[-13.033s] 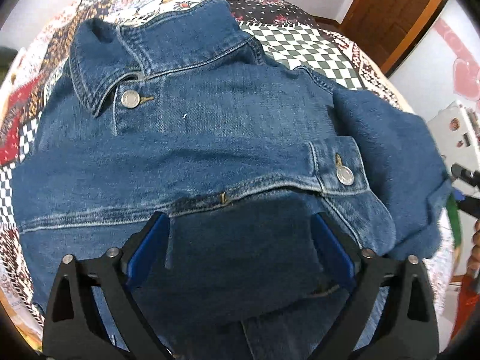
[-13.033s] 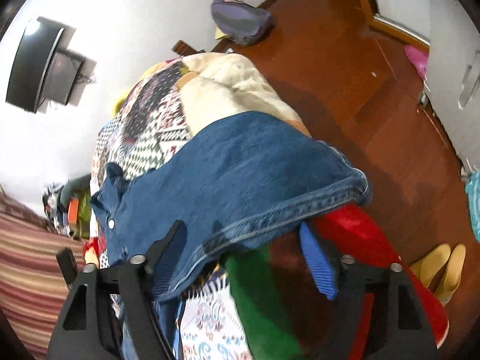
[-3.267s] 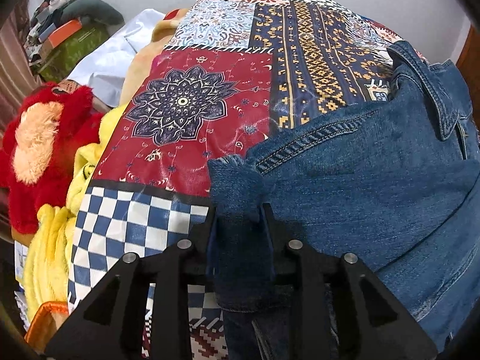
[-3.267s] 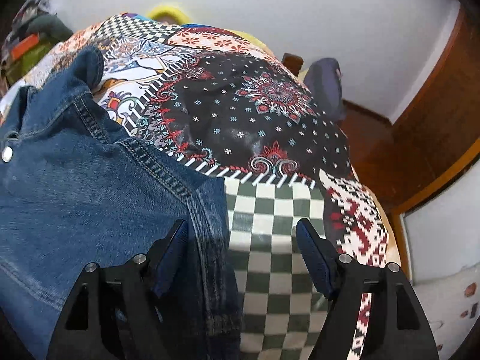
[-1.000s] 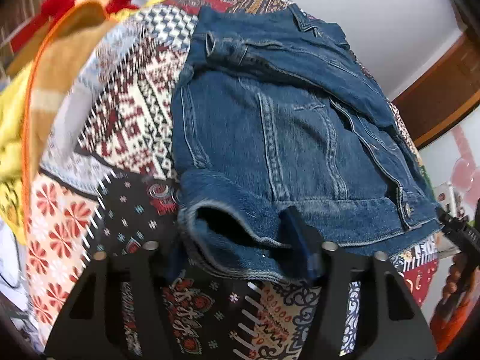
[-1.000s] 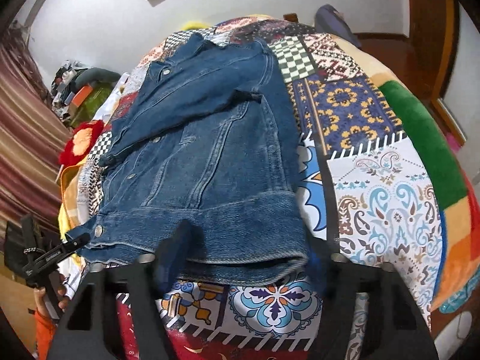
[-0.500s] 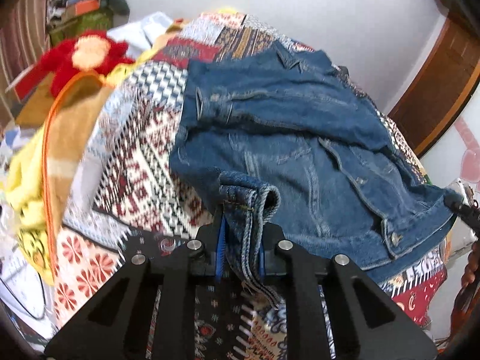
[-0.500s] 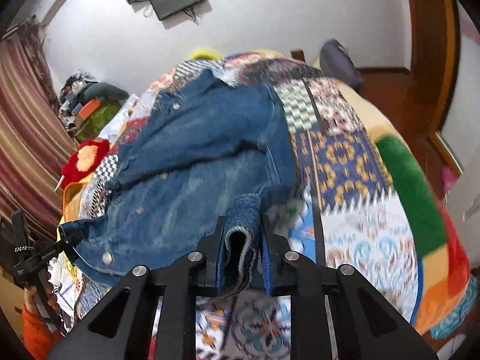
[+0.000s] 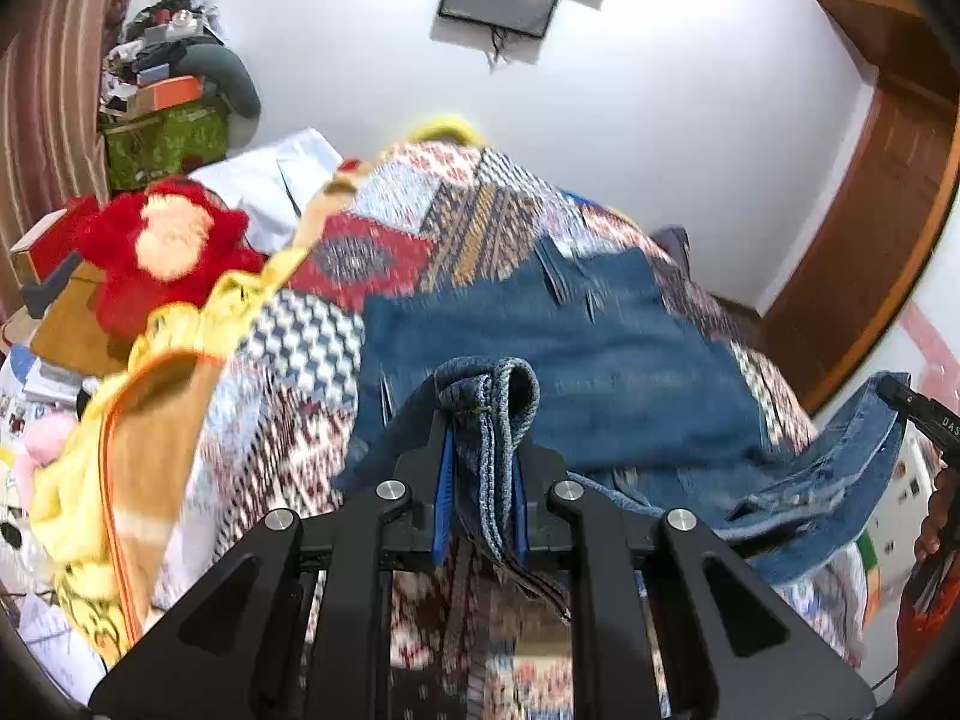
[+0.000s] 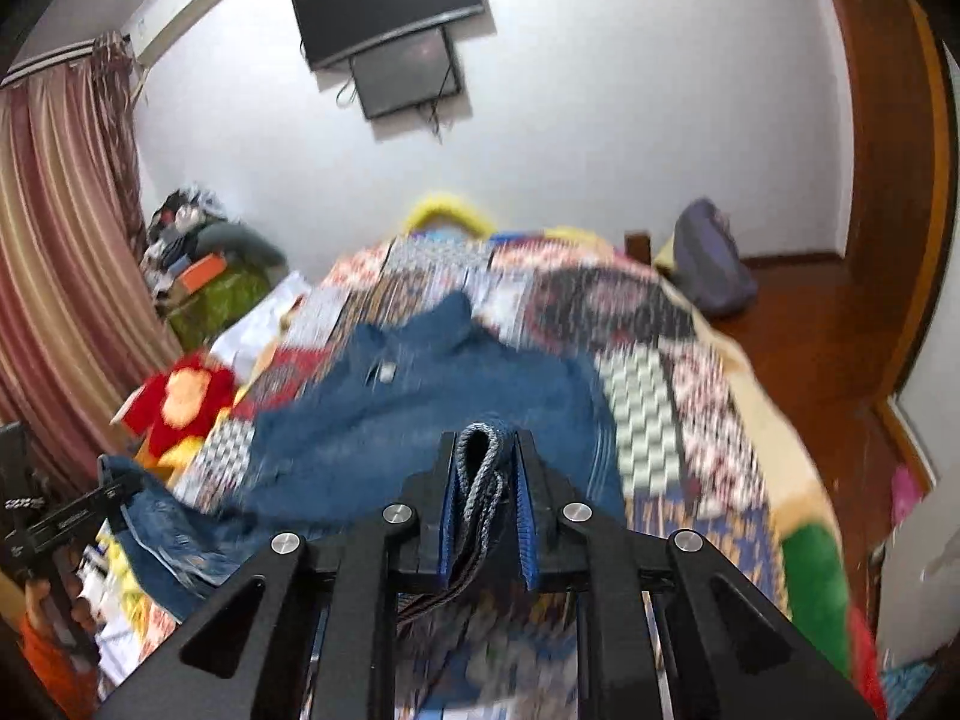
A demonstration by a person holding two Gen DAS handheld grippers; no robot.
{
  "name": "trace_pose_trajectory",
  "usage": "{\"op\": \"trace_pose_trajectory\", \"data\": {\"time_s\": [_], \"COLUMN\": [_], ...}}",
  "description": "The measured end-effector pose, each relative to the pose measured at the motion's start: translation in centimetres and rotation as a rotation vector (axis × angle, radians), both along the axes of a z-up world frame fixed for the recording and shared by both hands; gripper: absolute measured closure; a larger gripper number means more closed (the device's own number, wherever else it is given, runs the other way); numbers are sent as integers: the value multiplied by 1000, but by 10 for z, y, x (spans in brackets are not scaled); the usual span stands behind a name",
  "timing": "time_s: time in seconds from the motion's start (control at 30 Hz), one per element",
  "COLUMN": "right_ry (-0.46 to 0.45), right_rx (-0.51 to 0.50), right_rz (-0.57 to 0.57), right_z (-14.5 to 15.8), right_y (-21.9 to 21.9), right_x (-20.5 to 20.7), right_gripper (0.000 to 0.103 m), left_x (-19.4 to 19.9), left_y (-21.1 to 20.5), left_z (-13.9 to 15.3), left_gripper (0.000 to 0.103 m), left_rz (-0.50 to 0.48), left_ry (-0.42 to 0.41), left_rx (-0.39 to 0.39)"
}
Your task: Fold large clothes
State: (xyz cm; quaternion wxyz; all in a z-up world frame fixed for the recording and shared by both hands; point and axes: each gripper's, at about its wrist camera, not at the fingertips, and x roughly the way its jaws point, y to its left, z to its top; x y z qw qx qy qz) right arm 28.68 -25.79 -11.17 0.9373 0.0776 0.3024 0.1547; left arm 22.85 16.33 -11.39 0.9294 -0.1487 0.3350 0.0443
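A blue denim jacket [image 9: 576, 354] lies on the patchwork bedspread [image 9: 384, 252], collar toward the far wall. My left gripper [image 9: 480, 456] is shut on a bunched corner of the jacket's hem and holds it above the bed. My right gripper [image 10: 486, 480] is shut on the other hem corner, also raised. The jacket [image 10: 420, 420] hangs between the two grippers and its upper part rests on the bedspread [image 10: 678, 396]. The right gripper also shows at the right edge of the left wrist view [image 9: 900, 393], with the hem draped from it. Both views are motion-blurred.
A red plush toy [image 9: 162, 246] and yellow blanket [image 9: 90, 480] lie at the bed's left. A cluttered green box [image 9: 162, 138] stands by the curtain. A television [image 10: 384, 12] hangs on the far wall. A grey bag [image 10: 708, 264] sits by the wooden door [image 10: 888, 180].
Both grippers have lifted the hem corners higher and carried them toward the collar. The views now tilt up to the wall.
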Motion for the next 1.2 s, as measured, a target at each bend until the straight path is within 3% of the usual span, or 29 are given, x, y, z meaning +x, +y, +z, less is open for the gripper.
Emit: {"op": "trace_pose_trajectory", "data": {"time_s": [0.2, 0.33, 0.47, 0.67, 0.77, 0.83, 0.93, 1.1, 1.2], "right_ry": [-112, -103, -15, 137, 225, 278, 346, 418, 354], "right_rx": [-57, -93, -117, -215, -201, -173, -188, -359, -448], "right_rz": [-59, -56, -6, 35, 63, 98, 147, 175, 177], "right_z": [35, 41, 13, -59, -87, -100, -119, -160, -166], "right_y": [8, 15, 20, 19, 14, 13, 25, 52, 61], "right_x": [53, 92, 112, 121, 124, 127, 133, 141, 134], "right_gripper": [90, 91, 91, 90, 90, 90, 90, 90, 89], "left_x": [53, 88, 110, 131, 128, 122, 111, 93, 84], "left_y": [16, 15, 13, 29, 40, 45, 51, 61, 65], "left_z": [15, 10, -17, -75, -88, -85, -72, -52, -53], "left_gripper": [88, 88, 88, 83, 68, 49, 37, 21, 14], "left_rz": [-12, -25, -36, 4, 21, 43, 75, 112, 119], "left_ry": [-10, 15, 75, 265, 303, 285, 252, 221, 233], "left_rx": [-39, -35, -22, -50, -85, -77, -51, -4, 38]}}
